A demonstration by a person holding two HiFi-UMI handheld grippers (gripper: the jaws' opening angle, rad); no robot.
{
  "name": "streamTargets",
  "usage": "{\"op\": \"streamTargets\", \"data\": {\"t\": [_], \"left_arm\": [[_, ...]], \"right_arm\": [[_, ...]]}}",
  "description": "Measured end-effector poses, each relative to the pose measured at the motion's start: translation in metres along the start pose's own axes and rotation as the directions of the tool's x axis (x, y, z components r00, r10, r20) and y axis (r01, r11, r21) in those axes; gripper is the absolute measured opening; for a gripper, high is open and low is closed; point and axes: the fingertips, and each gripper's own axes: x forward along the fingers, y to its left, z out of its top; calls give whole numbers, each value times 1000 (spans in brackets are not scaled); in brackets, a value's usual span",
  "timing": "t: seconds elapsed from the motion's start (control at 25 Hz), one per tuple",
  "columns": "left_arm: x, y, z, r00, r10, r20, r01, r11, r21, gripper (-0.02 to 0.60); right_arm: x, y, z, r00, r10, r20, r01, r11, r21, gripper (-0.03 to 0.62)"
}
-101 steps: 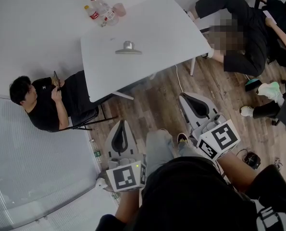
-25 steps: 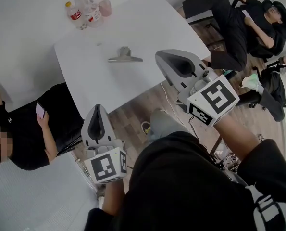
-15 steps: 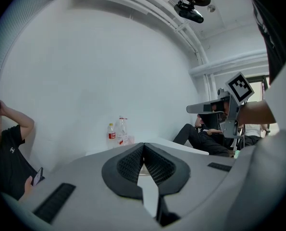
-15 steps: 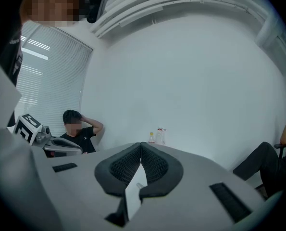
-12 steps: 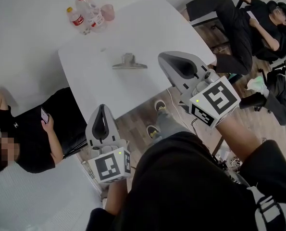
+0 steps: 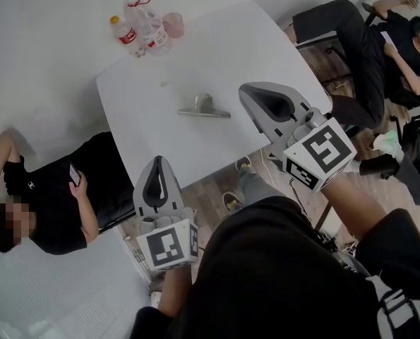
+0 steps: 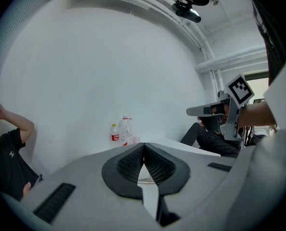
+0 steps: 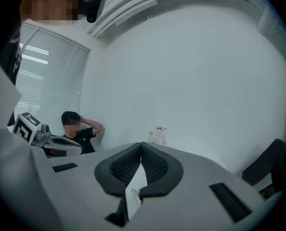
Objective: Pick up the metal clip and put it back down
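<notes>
**Ana:** Head view first. Where is the metal clip (image 6: 204, 108) compared with the claws?

**Ben:** It lies flat on the white table (image 6: 266, 41), in neither claw. It's ahead of the left claw (image 6: 157, 164) and off to that claw's right, well apart from it. It's near the tips of the right claw (image 6: 250, 92), just to their left, and not touching them.

**Ana:** And the claws themselves?

**Ben:** Both are clenched on nothing. In the left gripper view the black ribbed pads (image 7: 128, 165) meet at the tip, and only the white tabletop shows in the slit below them. In the right gripper view the pads (image 8: 157, 165) are pressed together the same way.

**Ana:** Does the clip show in either gripper view?

**Ben:** There's a thin grey streak in the slit under the right pads. It may be the clip, but it's too small to be sure.

**Ana:** What else is near?

**Ben:** Beyond both claws, a few bottles (image 6: 142, 28) stand at the far corner of the table. A seated person (image 6: 47, 196) is to the left of the left claw. Another person (image 6: 379, 41) sits to the right of the right claw. The right claw reaches over the table's near edge, and the left claw stops short of it.
</notes>
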Motion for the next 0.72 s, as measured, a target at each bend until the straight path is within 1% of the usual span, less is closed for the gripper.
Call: {"op": "streamTargets", "data": {"t": [0.24,0.36,0.56,0.72], "left_arm": [[25,4,6,1000,11,-13,-11,1000,9,20],[41,8,8,999,17,-26,-17,1000,-1,20],[65,15,9,998,42,-40,-42,999,0,20],[85,14,11,998,48,-50,-48,999,1,20]], "right_arm": [[20,-19,4,1000,21,6,-21,1000,10,17],[35,-31,4,999,39,0,-39,999,18,17],[57,-48,-1,997,75,-11,-75,997,31,17],[69,-60,-6,995,97,-18,-96,995,39,17]]}}
